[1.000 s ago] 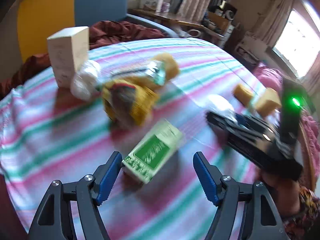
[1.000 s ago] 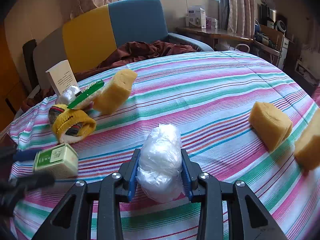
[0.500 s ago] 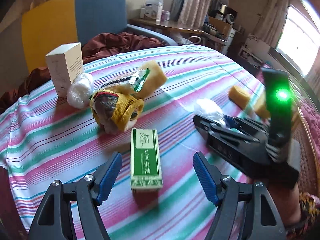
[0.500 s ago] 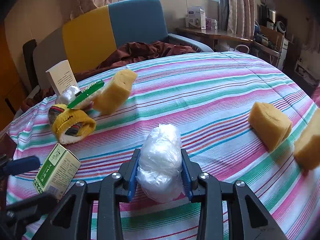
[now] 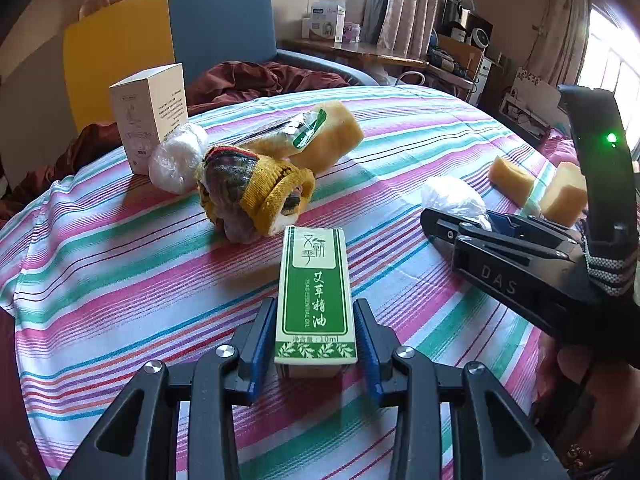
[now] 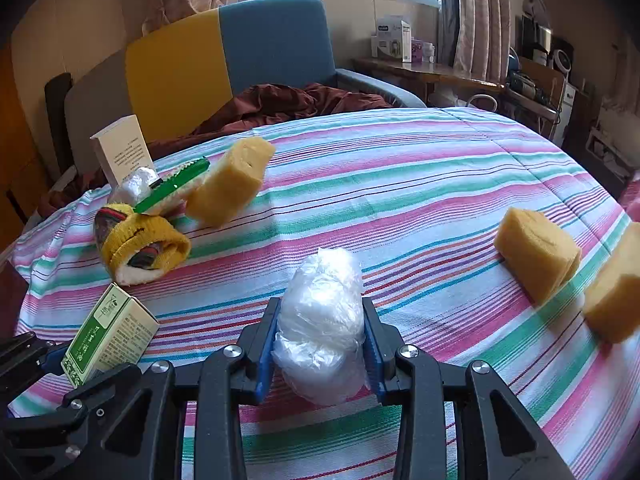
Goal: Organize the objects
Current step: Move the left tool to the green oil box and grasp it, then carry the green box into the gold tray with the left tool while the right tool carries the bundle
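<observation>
We see the left gripper [image 5: 315, 338] angled down at the bed, jaws just closed in, blue pads [image 5: 259, 336] now pressing both long sides of the green box [image 5: 313, 300] near its front end; box lies flat on the striped sheet [image 5: 120, 280], lengthwise away from the camera. Label: green panel w/ white Chinese characters, small "ESSENTIAL OIL" lettering, "10ml" at the bottom, leaf border. The right gripper [image 6: 320, 346] also tilts down, clamped on a white plastic bundle [image 6: 322, 320] resting on the sheet; in the left view its black body reads "DAS", green LED lit, a hand partly visible under it at bottom right. Beyond the box: yellow knit hat [image 5: 260, 196], then a second plastic bundle [image 5: 176, 158] and a sponge [image 5: 328, 136] w/ a green-edged wrapper [image 5: 298, 128] on it. White carton [image 5: 150, 114] stands upright behind, print too small to read. Two more sponges [image 6: 536, 254] lie far right.
</observation>
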